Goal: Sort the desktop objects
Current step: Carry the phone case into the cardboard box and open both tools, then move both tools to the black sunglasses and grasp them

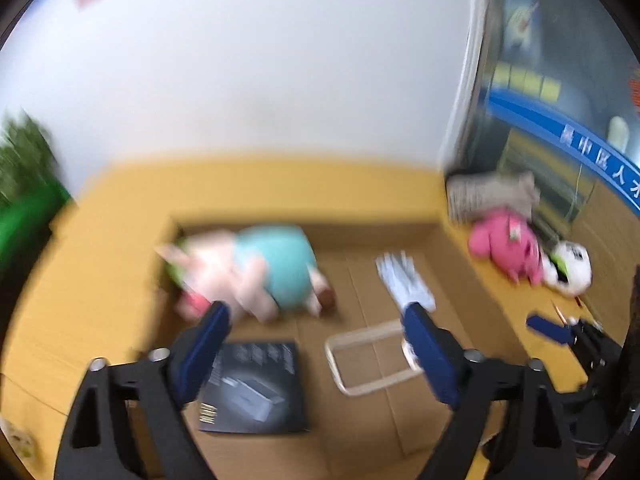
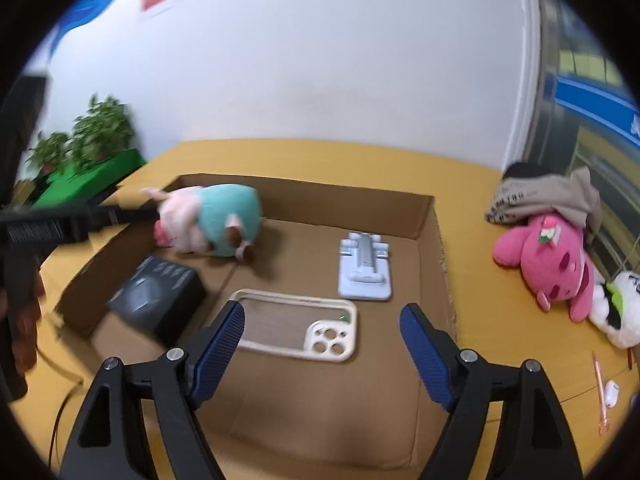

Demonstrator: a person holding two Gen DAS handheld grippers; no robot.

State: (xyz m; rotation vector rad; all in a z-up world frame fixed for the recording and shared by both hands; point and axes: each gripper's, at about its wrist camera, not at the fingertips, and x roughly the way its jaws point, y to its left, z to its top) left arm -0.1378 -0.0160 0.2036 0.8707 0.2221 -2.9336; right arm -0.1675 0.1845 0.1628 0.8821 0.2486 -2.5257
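A shallow cardboard box [image 2: 436, 240] on the yellow table holds a pink-and-teal plush pig [image 2: 212, 224], a black product box [image 2: 160, 292], a clear phone case [image 2: 296, 324] and a pale blue phone stand [image 2: 364, 268]. The same items show blurred in the left wrist view: pig [image 1: 256, 268], black box [image 1: 252, 388], case [image 1: 372, 356], stand [image 1: 404, 280]. My left gripper [image 1: 316, 320] is open and empty above the box. My right gripper [image 2: 322, 320] is open and empty over the phone case. The left gripper also shows in the right wrist view [image 2: 152, 212], beside the pig.
Right of the box lie a pink plush [image 2: 552, 264], a white plush [image 2: 620, 312], a grey folded cloth [image 2: 544, 200], a pink pen [image 2: 600, 396] and a small white earbud case [image 2: 611, 394]. Potted plants on a green stand [image 2: 88, 140] sit at far left.
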